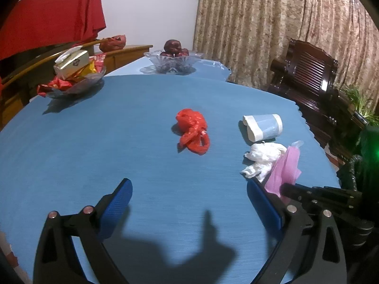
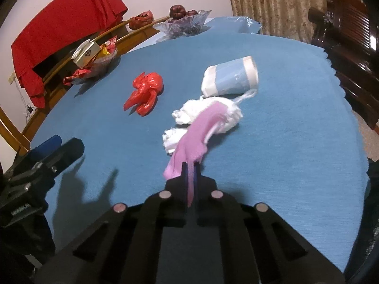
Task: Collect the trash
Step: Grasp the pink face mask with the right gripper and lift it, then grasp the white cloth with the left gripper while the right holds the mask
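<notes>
My right gripper [image 2: 190,169] is shut on a pink plastic bag [image 2: 201,130], held just above the blue table; the bag also shows in the left wrist view [image 1: 284,168]. Behind the bag lies crumpled white tissue [image 2: 227,116] [image 1: 263,156], and beyond it a crushed blue and white paper cup [image 2: 231,78] [image 1: 264,126] on its side. A crumpled red plastic bag [image 2: 145,92] [image 1: 193,133] lies mid-table. My left gripper [image 1: 189,194] is open and empty over the near table, its fingers wide apart. It shows at the left edge of the right wrist view [image 2: 59,149].
A glass dish of snack packets [image 1: 73,75] stands at the far left. A glass bowl of dark fruit [image 1: 173,59] stands at the back. A dark wooden chair [image 1: 310,78] is past the table's scalloped right edge [image 1: 305,123]. Red cloth [image 1: 52,14] hangs behind.
</notes>
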A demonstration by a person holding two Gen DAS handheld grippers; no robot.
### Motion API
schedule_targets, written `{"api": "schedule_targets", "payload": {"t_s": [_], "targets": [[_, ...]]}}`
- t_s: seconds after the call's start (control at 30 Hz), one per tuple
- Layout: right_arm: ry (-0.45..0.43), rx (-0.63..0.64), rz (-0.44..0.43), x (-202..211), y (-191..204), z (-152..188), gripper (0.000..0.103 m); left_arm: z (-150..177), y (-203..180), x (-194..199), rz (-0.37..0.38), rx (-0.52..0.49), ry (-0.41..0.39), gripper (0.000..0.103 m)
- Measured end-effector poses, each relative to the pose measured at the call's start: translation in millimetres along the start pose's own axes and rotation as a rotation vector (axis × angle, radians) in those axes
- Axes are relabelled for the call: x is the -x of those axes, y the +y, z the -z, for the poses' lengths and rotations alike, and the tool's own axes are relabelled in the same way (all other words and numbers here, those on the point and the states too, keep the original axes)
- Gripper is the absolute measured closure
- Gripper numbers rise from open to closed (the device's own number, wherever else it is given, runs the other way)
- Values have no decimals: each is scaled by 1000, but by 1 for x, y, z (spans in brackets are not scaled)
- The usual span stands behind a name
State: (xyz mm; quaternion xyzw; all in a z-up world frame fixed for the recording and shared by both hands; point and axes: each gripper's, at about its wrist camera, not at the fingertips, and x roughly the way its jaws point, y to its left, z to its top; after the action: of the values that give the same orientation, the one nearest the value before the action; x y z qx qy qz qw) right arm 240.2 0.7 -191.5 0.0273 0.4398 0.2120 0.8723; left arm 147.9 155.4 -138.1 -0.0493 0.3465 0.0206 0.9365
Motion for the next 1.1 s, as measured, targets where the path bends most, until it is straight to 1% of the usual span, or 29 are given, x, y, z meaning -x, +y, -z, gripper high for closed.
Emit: {"api": "schedule_targets", "payload": {"t_s": [0.13,0.27,0.53,0.77,1.03,1.1], "targets": [[-16,-14,20,11,-11,-2,100,-2,-7,-3,15,-10,3,8],[-36,-29,68,24,-29,-5,100,-5,-20,-9,35,-20,8,9],[-56,-74,149,38,-71,-12,100,-16,-55,-34,75,-53,19,9],[-62,-84,173,41,-87,-16,100,-24,-82,-64,95,-68,57,10],[-53,-101,176,38,-97,-19,100,-21,-106,-96,103,-88,128,10],[-50,-106,178,38,-100,-19,100,-20,-109,-101,107,-92,144,15]]}}
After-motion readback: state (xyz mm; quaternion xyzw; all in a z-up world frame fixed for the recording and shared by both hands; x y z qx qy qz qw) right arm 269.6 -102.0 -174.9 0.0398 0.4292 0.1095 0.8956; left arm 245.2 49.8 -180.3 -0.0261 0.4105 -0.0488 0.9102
